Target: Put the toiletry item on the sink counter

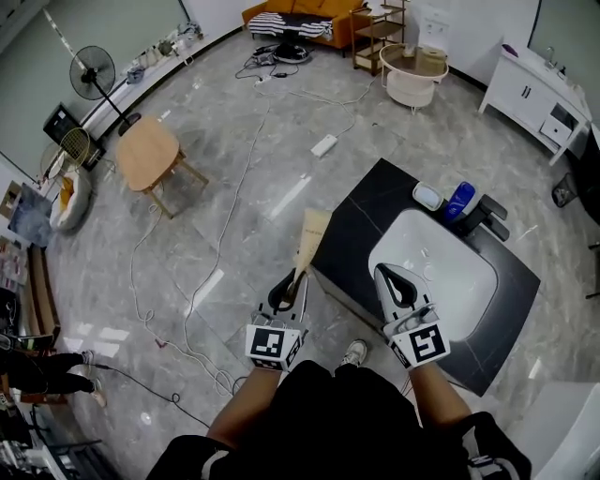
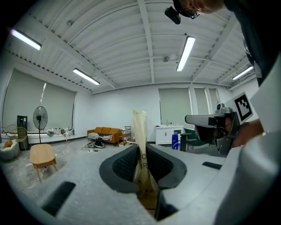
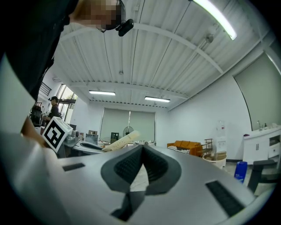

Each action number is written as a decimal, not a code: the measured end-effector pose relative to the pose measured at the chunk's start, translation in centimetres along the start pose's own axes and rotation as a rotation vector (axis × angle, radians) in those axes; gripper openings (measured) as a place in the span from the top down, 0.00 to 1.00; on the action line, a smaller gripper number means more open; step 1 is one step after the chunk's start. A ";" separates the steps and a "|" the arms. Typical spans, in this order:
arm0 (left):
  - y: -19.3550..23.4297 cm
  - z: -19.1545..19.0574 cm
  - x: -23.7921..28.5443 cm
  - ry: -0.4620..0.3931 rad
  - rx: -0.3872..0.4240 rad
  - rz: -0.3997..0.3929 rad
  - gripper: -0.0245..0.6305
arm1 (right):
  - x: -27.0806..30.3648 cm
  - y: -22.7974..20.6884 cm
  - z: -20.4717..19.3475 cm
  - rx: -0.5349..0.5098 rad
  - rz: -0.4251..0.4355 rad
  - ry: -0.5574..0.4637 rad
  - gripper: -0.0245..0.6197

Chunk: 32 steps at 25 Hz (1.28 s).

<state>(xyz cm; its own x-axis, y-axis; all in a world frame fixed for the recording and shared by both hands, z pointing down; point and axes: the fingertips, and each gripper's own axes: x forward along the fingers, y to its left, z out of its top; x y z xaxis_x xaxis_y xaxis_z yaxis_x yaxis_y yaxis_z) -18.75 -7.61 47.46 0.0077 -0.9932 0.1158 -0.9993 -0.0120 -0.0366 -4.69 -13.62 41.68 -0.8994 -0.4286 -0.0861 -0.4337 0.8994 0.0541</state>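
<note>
A long cream tube [image 1: 311, 236] stands upright in my left gripper [image 1: 294, 279], whose jaws are shut on its lower end. It hangs just off the left edge of the black sink counter [image 1: 361, 217]. In the left gripper view the tube [image 2: 140, 127] rises between the dark pads [image 2: 125, 165] of that gripper [image 2: 141, 148]. My right gripper [image 1: 384, 276] hovers over the white basin [image 1: 450, 272], shut with nothing in it. In the right gripper view its tips [image 3: 142, 147] meet, and the tube [image 3: 122, 141] shows to the left.
A blue bottle [image 1: 459, 200], a small white dish [image 1: 427, 196] and a black tap [image 1: 489, 217] sit at the counter's far end. On the floor are a wooden stool [image 1: 148, 150], a fan [image 1: 94, 73] and trailing cables [image 1: 234, 216]. An orange sofa [image 1: 300, 19] and a white cabinet [image 1: 530, 89] stand farther off.
</note>
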 end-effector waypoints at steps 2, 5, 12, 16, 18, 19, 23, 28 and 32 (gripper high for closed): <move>-0.2 -0.1 1.3 0.004 0.001 -0.022 0.86 | 0.3 -0.7 -0.3 -0.004 -0.008 0.013 0.95; -0.2 -0.4 3.2 0.006 0.001 -0.057 0.86 | 0.9 -1.7 -0.8 -0.012 -0.030 0.028 0.95; 1.1 -0.9 7.9 0.010 0.000 -0.129 0.86 | 3.7 -3.5 -0.9 -0.032 -0.062 0.049 0.95; 2.0 -1.1 10.2 0.016 0.002 -0.145 0.86 | 4.7 -4.4 -1.5 0.008 -0.105 0.055 0.95; 2.2 -1.2 11.5 0.020 0.001 -0.165 0.86 | 5.3 -5.0 -1.8 0.016 -0.128 0.061 0.95; 2.3 -1.3 12.2 0.026 -0.001 -0.175 0.86 | 5.6 -5.3 -1.9 0.017 -0.138 0.066 0.95; 2.8 -2.5 15.3 0.069 -0.004 -0.206 0.86 | 6.3 -6.9 -2.1 0.019 -0.186 0.087 0.95; 2.7 -5.5 19.0 0.146 -0.023 -0.238 0.86 | 5.8 -9.2 -2.6 0.034 -0.268 0.102 0.95; 2.4 -9.0 21.7 0.234 -0.040 -0.259 0.86 | 5.1 -10.3 -3.3 0.039 -0.321 0.117 0.95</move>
<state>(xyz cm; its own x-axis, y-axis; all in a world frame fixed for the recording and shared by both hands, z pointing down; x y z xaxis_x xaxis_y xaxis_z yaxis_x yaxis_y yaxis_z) -21.34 -28.12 58.81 0.2572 -0.9045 0.3403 -0.9659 -0.2512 0.0624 -4.95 -25.35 43.94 -0.7182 -0.6955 0.0219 -0.6956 0.7185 0.0045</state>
